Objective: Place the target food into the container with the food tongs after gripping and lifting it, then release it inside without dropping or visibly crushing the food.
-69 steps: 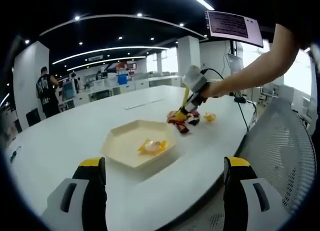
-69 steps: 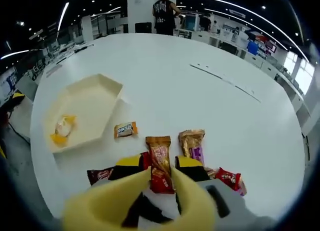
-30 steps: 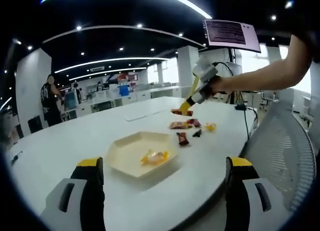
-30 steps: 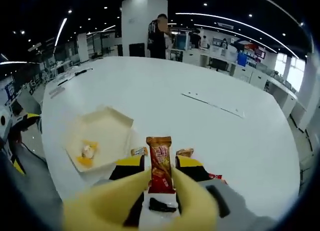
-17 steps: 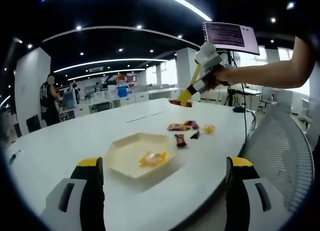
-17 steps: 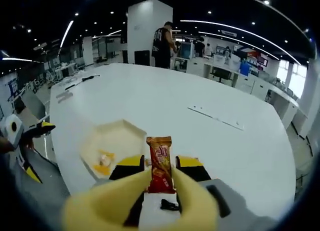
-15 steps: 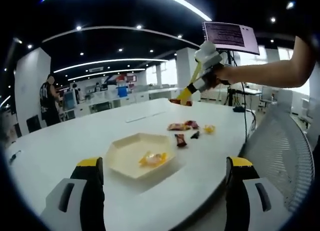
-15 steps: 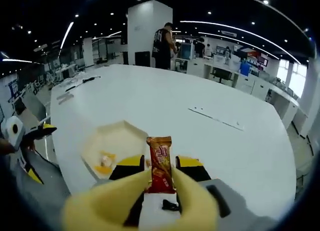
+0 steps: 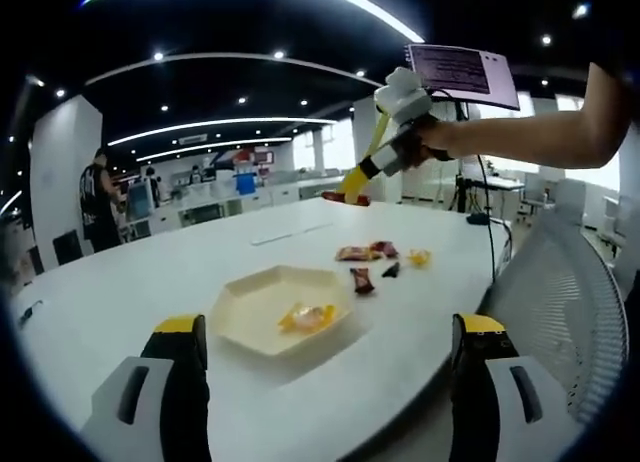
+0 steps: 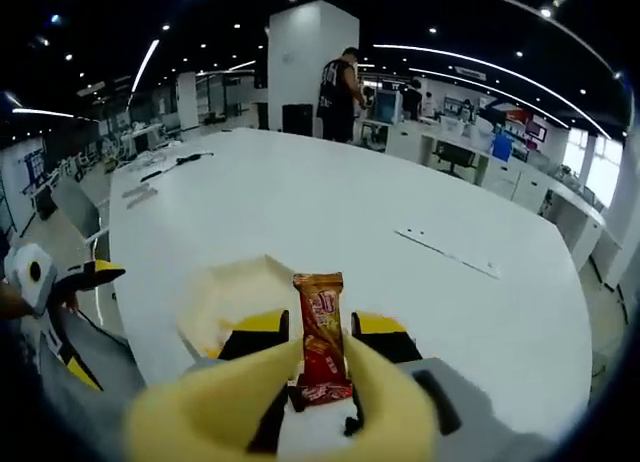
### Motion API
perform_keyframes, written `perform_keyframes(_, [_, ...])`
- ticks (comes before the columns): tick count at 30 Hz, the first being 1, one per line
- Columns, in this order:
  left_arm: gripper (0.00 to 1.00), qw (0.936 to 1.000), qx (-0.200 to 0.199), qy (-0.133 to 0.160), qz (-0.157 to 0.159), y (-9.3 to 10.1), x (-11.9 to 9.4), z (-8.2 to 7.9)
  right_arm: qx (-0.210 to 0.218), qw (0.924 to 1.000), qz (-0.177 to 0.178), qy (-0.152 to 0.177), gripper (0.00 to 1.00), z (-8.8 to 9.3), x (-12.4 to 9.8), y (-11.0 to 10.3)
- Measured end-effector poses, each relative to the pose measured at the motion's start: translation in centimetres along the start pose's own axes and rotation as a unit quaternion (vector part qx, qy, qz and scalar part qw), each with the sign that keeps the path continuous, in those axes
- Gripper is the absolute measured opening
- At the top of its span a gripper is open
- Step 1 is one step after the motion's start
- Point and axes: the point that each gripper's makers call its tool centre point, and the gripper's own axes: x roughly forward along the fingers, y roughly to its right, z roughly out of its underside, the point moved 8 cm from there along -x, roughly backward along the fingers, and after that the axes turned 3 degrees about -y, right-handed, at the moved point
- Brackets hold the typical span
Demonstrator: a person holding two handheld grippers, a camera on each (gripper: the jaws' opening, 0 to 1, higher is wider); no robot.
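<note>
- White office table (image 9: pixel 120 282) spreads under ceiling lights.
- Right gripper (image 10: pixel 320 367), with yellow tongs (image 10: pixel 225 407), is clamped on a red snack bar (image 10: pixel 320 342) above the cream container (image 9: pixel 280 302).
- Left gripper (image 9: pixel 320 382) hangs with jaws wide apart, holding nothing.
- Loose snacks (image 9: pixel 375 257) lie beyond the container.

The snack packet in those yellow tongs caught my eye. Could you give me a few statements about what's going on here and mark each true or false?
1. The right gripper works yellow tongs that hold a red-and-gold snack packet. True.
2. The cream tray is empty. False: a yellow-wrapped item lies in it.
3. The left gripper is gripping the tray. False: its jaws stand apart, near the table edge, holding nothing.
4. Other snacks lie on the white table beside the tray. True.
5. The packet is lying on the table. False: it is held up in the air.
</note>
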Motion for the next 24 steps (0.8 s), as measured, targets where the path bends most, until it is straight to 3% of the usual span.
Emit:
perform_keyframes(6, [0.98, 1.0000, -0.002, 0.004, -0.003, 0.0, -0.1, 0.0, -0.009, 0.9997, -0.022, 0.002, 0.23, -1.1, 1.8, -2.0])
perform_keyframes(10, [0.97, 0.9999, -0.003, -0.012, -0.006, 0.0, 0.0, 0.3, -0.015, 0.9991, -0.040, 0.001, 0.23, -1.7, 3.1, -3.4])
perform_keyframes(17, [0.97, 1.0000, -0.005, -0.003, -0.007, 0.0, -0.2, 0.2, -0.027, 0.9978, -0.061, 0.001, 0.23, -2.8, 5.1, -4.7])
perform_keyframes(24, [0.97, 0.9999, -0.007, -0.002, -0.007, 0.1, -0.2, 0.3, -0.031, 0.9966, -0.076, 0.007, 0.27, -3.3, 5.7, -5.5])
